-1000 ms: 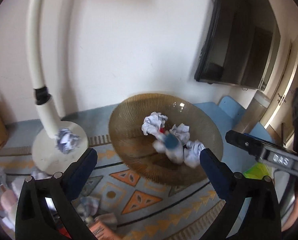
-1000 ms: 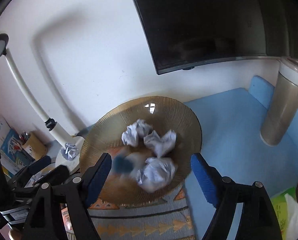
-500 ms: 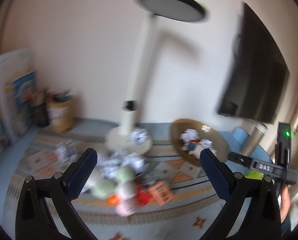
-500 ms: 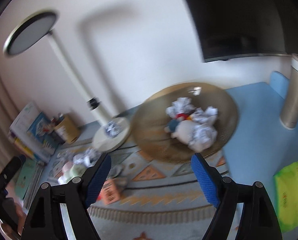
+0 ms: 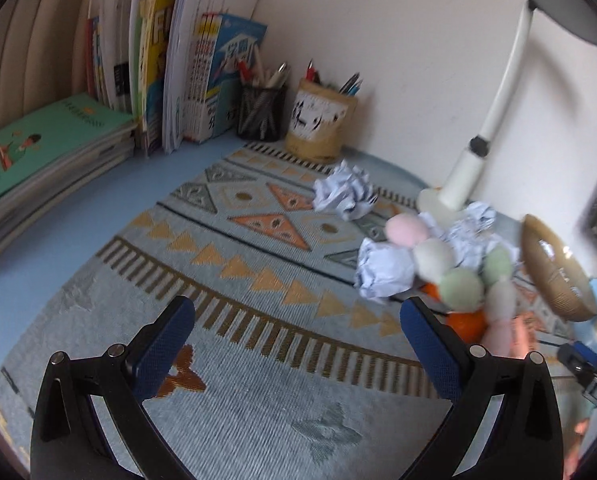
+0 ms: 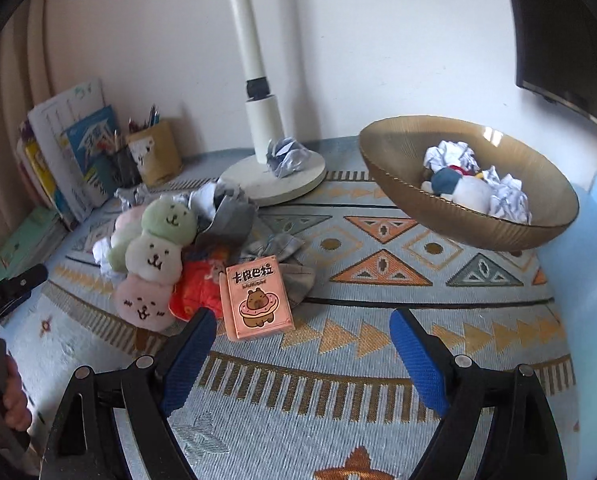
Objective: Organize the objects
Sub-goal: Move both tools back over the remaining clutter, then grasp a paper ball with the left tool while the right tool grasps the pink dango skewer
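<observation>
An amber glass bowl [image 6: 398, 152] at the right holds crumpled paper balls [image 6: 450, 156] and a small blue-and-white plush [image 6: 466, 192]. On the patterned mat lies a pile: a stacked pastel plush [image 6: 154, 256], a pink card box [image 6: 258, 296], an orange packet [image 6: 198, 284] and grey crumpled paper [image 6: 226, 208]. My right gripper [image 6: 302, 318] hovers just in front of the card box; its jaws are opening with nothing between them. My left gripper [image 5: 294, 306] is open and empty over bare mat, with a paper ball [image 5: 384, 268] and the plush [image 5: 458, 280] to its right.
A white desk lamp [image 6: 254, 80] stands behind the pile with a paper ball [image 6: 288, 156] on its base. Books [image 5: 158, 60] and two pen cups [image 5: 262, 108] line the back left. A dark monitor [image 6: 570, 20] hangs at the right. A hand [image 6: 2, 396] holds the left gripper.
Both grippers swung left and down, away from the bowl toward the pile on the mat. The small plush, blurred over the bowl a second ago, now lies still in it.
</observation>
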A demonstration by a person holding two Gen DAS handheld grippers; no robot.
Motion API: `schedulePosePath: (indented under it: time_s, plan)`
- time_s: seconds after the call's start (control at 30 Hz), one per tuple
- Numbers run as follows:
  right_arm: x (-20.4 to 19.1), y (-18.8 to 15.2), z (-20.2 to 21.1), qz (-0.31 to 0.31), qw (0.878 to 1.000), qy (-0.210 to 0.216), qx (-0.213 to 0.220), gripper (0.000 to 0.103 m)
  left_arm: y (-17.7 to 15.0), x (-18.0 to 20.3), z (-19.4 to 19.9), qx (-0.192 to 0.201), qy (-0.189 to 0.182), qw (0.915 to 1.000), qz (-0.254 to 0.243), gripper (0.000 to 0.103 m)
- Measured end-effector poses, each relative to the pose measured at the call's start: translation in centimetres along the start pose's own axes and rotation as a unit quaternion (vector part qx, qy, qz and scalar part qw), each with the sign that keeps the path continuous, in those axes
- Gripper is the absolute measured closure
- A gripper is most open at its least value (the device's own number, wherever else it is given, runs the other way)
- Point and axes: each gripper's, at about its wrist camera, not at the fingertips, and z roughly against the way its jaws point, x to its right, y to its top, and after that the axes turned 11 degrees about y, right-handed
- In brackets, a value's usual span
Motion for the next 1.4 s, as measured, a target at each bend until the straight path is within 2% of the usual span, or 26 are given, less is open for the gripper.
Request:
schedulePosePath:
  time_s: [0.17, 0.27, 0.4, 0.47, 0.53, 0.6, 0.7, 0.8, 0.9, 0.97, 1.07, 1.13, 1.17, 1.2, 1.23, 1.27, 1.3, 1.4]
  plan:
    - [0.5, -0.4, -1.2, -0.003, 1.000, -0.002, -0.017, 0.016, -0.1, 1.1, -0.7, -0.011, -0.010, 0.9995, -0.027, 0.001]
    - [0.3, -0.3, -1.8, 0.000, 1.000, -0.004, -0.028, 0.016, -0.7, 1.5, -0.3, -0.008, -0.003, 0.9990, -0.043, 0.001]
    - [0.0, -0.4, -1.7, 0.006, 1.000, -0.005, -0.028, 0.016, -1.0, 2.3, -0.2, -0.012, -0.006, 0.9974, -0.071, 0.001]
    - [0.0, -0.2, -1.7, 0.003, 1.000, -0.006, -0.027, 0.016, -0.9, 2.9, -0.1, -0.018, -0.022, 0.9951, -0.094, 0.001]
    - [0.1, 0.3, -1.9, -0.013, 0.999, 0.013, -0.034, 0.016, -0.4, 3.5, -0.4, -0.031, -0.045, 0.9907, -0.125, 0.001]
    - [-0.2, 1.4, -2.1, -0.049, 0.995, 0.078, -0.044, 0.016, 0.9, 4.1, -0.7, -0.044, -0.062, 0.9842, -0.160, 0.001]
    - [-2.5, 3.5, -3.0, -0.061, 0.988, 0.131, -0.053, 0.016, 2.3, 5.1, -1.3, -0.042, -0.086, 0.9726, -0.212, 0.001]
    - [-5.0, 4.5, -5.0, -0.059, 0.984, 0.150, -0.071, 0.016, 2.8, 6.4, -3.0, -0.028, -0.066, 0.9582, -0.277, 0.001]
    - [-6.5, 4.6, -7.3, -0.052, 0.986, 0.135, -0.086, 0.016, 2.7, 7.3, -4.9, -0.037, -0.081, 0.9480, -0.306, 0.001]
    - [-6.7, 4.2, -8.3, -0.053, 0.987, 0.122, -0.090, 0.023, 2.6, 8.0, -6.0, -0.042, -0.086, 0.9436, -0.317, 0.001]
    - [-6.6, 4.1, -9.6, -0.053, 0.988, 0.111, -0.091, 0.024, 2.7, 8.8, -6.9, -0.048, -0.097, 0.9423, -0.317, 0.008]
    - [-6.4, 4.0, -10.0, -0.051, 0.989, 0.108, -0.089, 0.025, 2.7, 9.0, -7.0, -0.050, -0.104, 0.9420, -0.315, 0.026]
    - [-6.4, 3.9, -10.1, -0.047, 0.989, 0.109, -0.084, 0.028, 2.7, 9.0, -7.0, -0.052, -0.109, 0.9420, -0.313, 0.031]
    - [-6.5, 3.9, -10.0, -0.042, 0.990, 0.110, -0.078, 0.031, 2.7, 9.1, -7.2, -0.060, -0.114, 0.9407, -0.314, 0.047]
    - [-6.6, 3.9, -9.9, -0.039, 0.991, 0.110, -0.072, 0.040, 2.6, 9.1, -7.3, -0.074, -0.129, 0.9383, -0.312, 0.060]
    - [-6.7, 3.8, -9.6, -0.038, 0.991, 0.113, -0.063, 0.052, 2.5, 9.0, -7.2, -0.079, -0.134, 0.9387, -0.308, 0.060]
    - [-6.8, 3.7, -9.3, -0.035, 0.991, 0.116, -0.059, 0.057, 2.5, 8.7, -6.9, -0.074, -0.132, 0.9402, -0.305, 0.060]
    - [-7.3, 3.9, -8.5, -0.026, 0.992, 0.117, -0.048, 0.058, 2.2, 7.2, -5.4, -0.079, -0.142, 0.9476, -0.275, 0.060]
